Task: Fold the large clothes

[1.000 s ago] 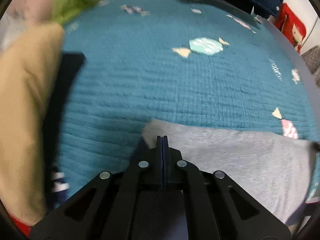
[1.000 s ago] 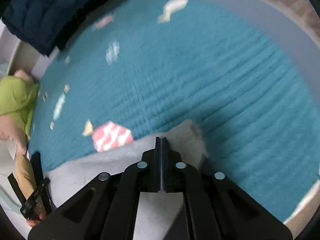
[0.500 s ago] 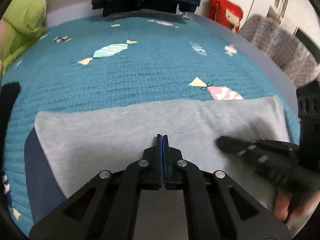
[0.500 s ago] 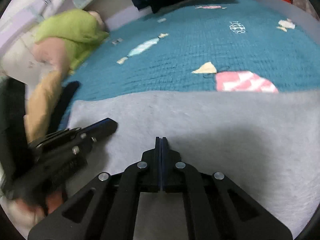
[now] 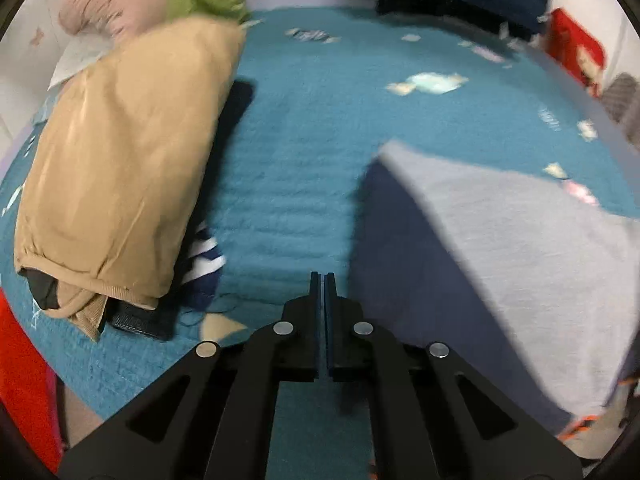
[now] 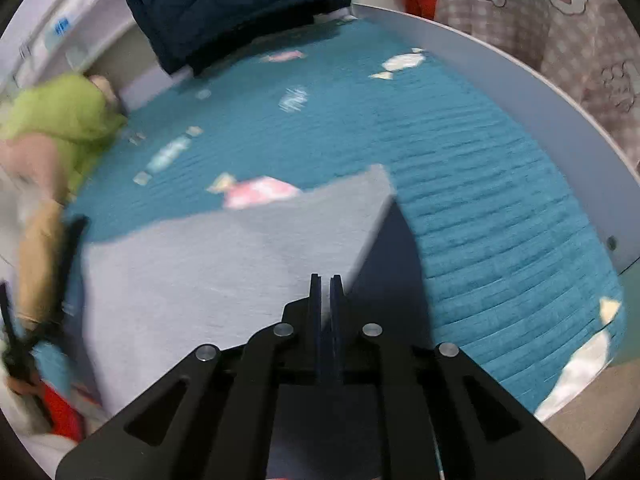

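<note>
Left view: left gripper [image 5: 323, 276] closed, empty; tan jacket [image 5: 124, 168] at bedspread [image 5: 304, 152] edge | Right view: right gripper [image 6: 325, 278] opening, empty, over grey garment [image 6: 224, 264]; navy coat [image 6: 228, 4]

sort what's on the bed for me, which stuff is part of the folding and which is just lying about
Part of the job: grey garment; left gripper; right gripper.

Lying about: tan folded garment; green garment; navy jacket; teal bedspread.

left wrist: looks down steeply, close over teal quilt [image 5: 304, 152], facing tan bundle [image 5: 120, 168] | right wrist: same tilt | shared: quilt, grey garment [image 6: 224, 268]
</note>
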